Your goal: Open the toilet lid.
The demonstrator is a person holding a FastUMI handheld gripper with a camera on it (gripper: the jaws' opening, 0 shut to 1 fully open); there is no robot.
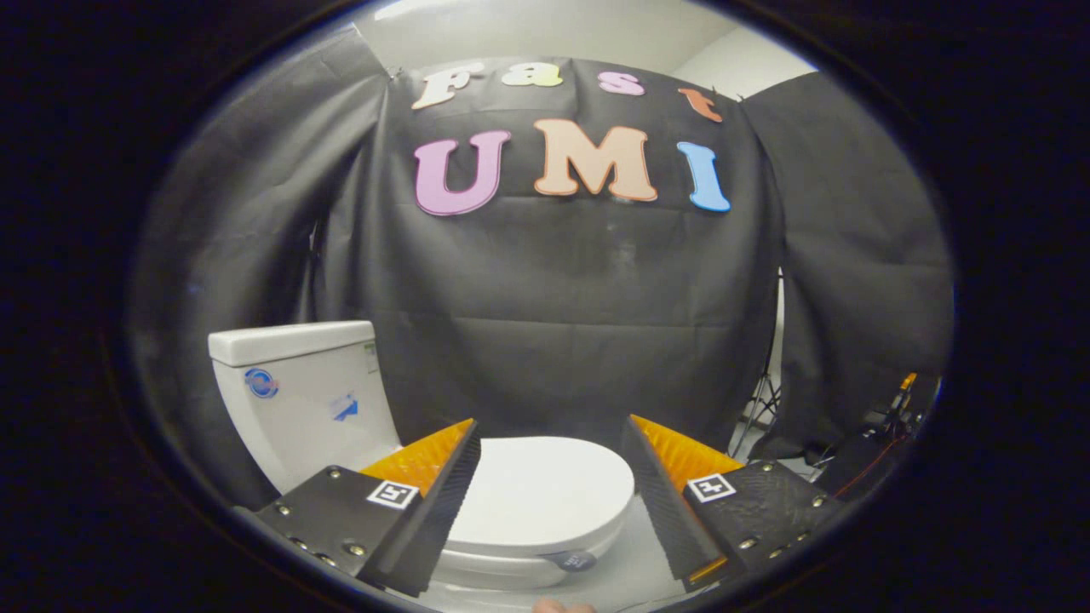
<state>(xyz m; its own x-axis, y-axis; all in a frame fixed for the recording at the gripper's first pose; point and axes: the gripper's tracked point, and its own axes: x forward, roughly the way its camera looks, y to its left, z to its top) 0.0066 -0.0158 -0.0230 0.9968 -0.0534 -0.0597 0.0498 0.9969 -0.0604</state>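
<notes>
I see a pale floor and black cloth booth walls. A tripod leg and some gear stand off to the right. The white toilet's lid lies closed, just ahead between my fingers, its tank behind left. My gripper is spread wide, holding nothing.

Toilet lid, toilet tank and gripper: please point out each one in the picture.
toilet lid (545, 489), gripper view, on its closed flat top.
toilet tank (306, 400), gripper view, on its front wall.
gripper (553, 443), gripper view, midway between its open fingertips, above the lid.
</notes>
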